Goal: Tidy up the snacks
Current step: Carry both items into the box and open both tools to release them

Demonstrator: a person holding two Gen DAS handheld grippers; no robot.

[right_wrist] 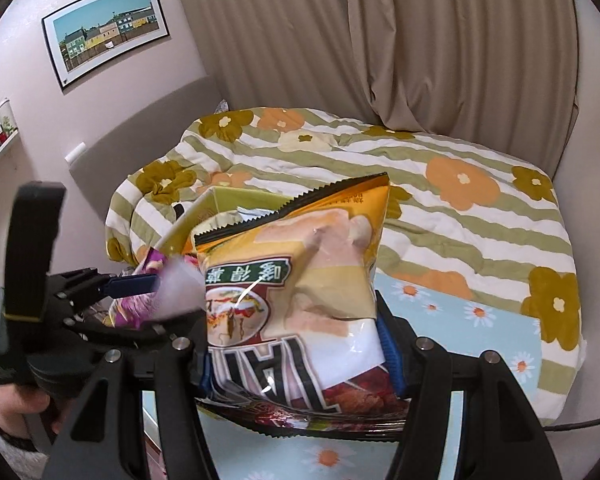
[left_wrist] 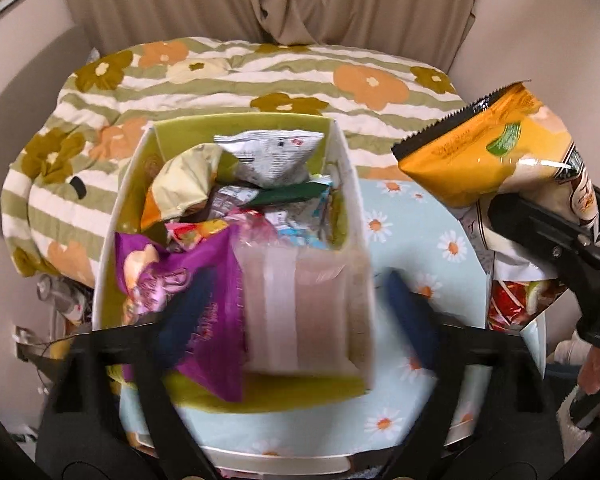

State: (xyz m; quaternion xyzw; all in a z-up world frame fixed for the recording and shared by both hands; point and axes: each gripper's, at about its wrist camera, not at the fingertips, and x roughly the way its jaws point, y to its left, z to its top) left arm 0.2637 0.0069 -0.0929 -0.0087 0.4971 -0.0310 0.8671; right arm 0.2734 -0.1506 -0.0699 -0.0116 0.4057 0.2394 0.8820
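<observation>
- Your left gripper has its jaws spread wide with nothing pressed between the pads; a pale pink packet, blurred, sits between them over the near corner of the box.
- Whether that packet has settled or is dropping, you cannot tell from the blur, so check it landed inside the rim.
- Your right gripper is clenched on the lower part of the yellow chip bag, which stands upright above the daisy-print cloth, beside the box.
- The box is already heaped with snack packets, so aim the chip bag at the far green corner, where some wall still shows.
- Hold the bag lightly; chips will likely crush if you squeeze harder.
- Lower it top first, then release.
</observation>
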